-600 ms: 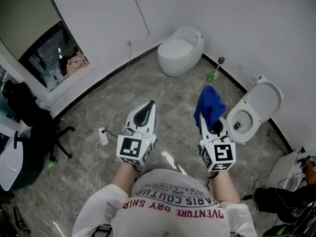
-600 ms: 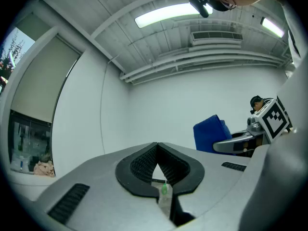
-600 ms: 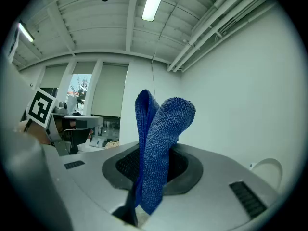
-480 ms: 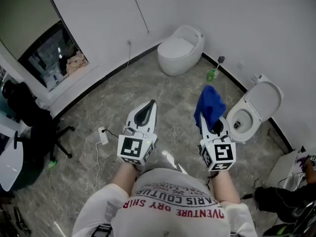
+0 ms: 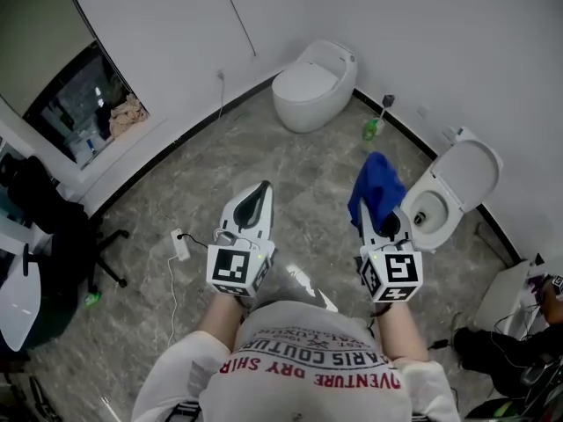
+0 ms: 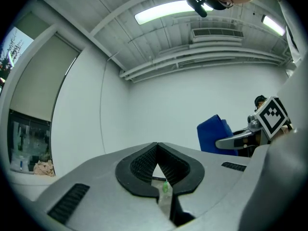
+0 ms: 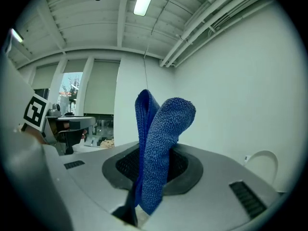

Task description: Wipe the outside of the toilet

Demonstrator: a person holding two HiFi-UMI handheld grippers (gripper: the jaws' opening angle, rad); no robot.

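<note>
Against the right wall, the open toilet sits just past the right gripper, whose jaws are clamped on a blue cloth that stands up from them. Left gripper is level beside it, jaws together and empty. By the far wall stands a 2nd toilet, lid down, with a green bottle near it.

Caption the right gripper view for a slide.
Right gripper shut on a blue cloth; toilet at lower right.
</note>
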